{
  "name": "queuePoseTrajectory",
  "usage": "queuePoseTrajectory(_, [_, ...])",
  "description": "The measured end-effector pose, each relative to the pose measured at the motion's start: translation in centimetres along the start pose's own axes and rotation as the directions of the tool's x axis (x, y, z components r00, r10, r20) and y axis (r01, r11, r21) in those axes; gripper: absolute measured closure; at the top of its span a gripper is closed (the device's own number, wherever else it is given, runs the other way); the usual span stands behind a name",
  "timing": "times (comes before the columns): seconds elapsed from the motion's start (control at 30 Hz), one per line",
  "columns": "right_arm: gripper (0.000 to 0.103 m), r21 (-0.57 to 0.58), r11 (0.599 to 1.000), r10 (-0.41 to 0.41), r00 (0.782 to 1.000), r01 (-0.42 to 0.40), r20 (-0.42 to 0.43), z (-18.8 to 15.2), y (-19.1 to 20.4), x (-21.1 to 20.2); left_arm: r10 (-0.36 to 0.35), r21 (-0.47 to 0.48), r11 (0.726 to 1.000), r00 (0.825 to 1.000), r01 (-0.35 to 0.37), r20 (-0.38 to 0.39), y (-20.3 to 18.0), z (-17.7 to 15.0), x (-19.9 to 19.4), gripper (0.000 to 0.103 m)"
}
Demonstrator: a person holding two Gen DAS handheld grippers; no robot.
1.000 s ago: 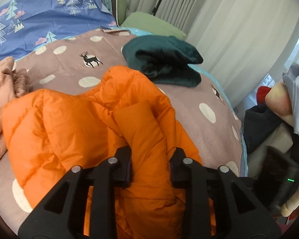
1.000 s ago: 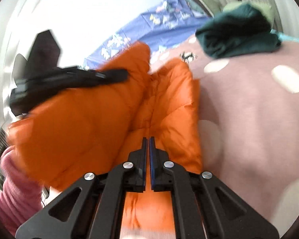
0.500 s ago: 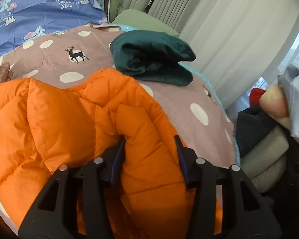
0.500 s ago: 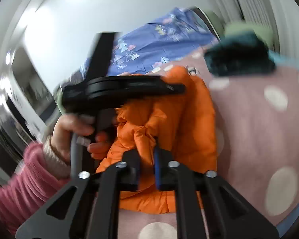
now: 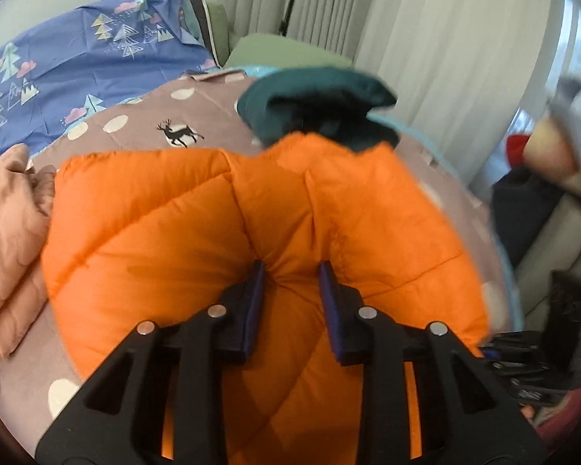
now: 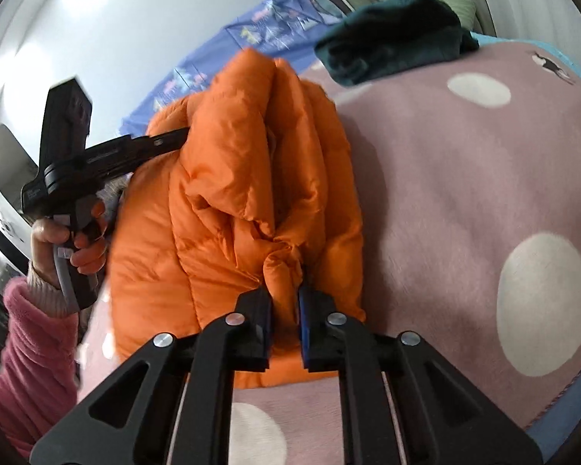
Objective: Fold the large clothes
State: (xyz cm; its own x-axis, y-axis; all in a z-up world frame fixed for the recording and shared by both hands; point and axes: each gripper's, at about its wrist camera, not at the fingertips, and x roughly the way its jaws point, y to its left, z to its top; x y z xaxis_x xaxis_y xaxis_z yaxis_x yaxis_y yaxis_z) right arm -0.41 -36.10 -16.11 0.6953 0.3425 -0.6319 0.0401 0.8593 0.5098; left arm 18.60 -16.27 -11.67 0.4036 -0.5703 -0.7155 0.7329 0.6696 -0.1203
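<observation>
An orange puffer jacket (image 5: pixel 251 232) lies bunched on the pink dotted blanket (image 5: pixel 135 128). My left gripper (image 5: pixel 290 275) is shut on a thick fold of the jacket, jaws held apart by the padding. In the right wrist view the jacket (image 6: pixel 251 178) stands folded up in a heap. My right gripper (image 6: pixel 284 294) is shut on a puckered edge of it near the blanket (image 6: pixel 464 178). The left gripper's body and the hand holding it (image 6: pixel 77 178) show at the jacket's far left side.
A folded dark green garment (image 5: pixel 321 112) lies just beyond the jacket, also seen in the right wrist view (image 6: pixel 391 35). A peach quilted garment (image 5: pixel 7 240) lies at the left. A blue tree-print sheet (image 5: pixel 77 62) covers the bed's head. Clothes pile on a chair (image 5: pixel 542 209) at right.
Both grippers have kept hold of the jacket and carried it forward toward the green garment. The right jaws, nearly closed a second ago, now hold a thicker bunch of fabric.
</observation>
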Motion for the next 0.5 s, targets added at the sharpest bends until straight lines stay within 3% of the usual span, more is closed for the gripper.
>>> queuePoseTrajectory(0.1, [0.091,0.009,1.000,-0.015,1.000,0.015,-0.008,-0.2,-0.6,0.4,0.052,0.066,0.997,0.999,-0.051,-0.007,-1.1,-0.7,2.2,0.073])
queuePoseTrajectory(0.2, [0.091,0.013,1.000,-0.008,1.000,0.009,-0.026,-0.4,-1.1,0.5,0.050,0.069,0.997,0.998,-0.048,-0.038,-1.2,-0.7,3.3,0.073])
queuePoseTrajectory(0.37, [0.079,-0.162,0.983,-0.081,0.997,0.082,0.013,0.6,1.7,-2.7,0.035,0.055,0.998,0.998,-0.032,-0.049,-0.7,-1.0,4.0,0.073])
queuePoseTrajectory(0.43, [0.079,-0.256,0.964,-0.057,0.994,0.078,0.089,1.1,3.8,-5.1,0.042,0.062,0.997,0.998,-0.039,-0.045,-0.8,-1.2,4.0,0.073])
queuePoseTrajectory(0.5, [0.080,-0.352,0.936,0.026,0.990,0.026,0.141,1.6,6.4,-6.2,0.045,0.063,0.997,0.998,-0.042,-0.046,-1.1,-1.0,4.1,0.074])
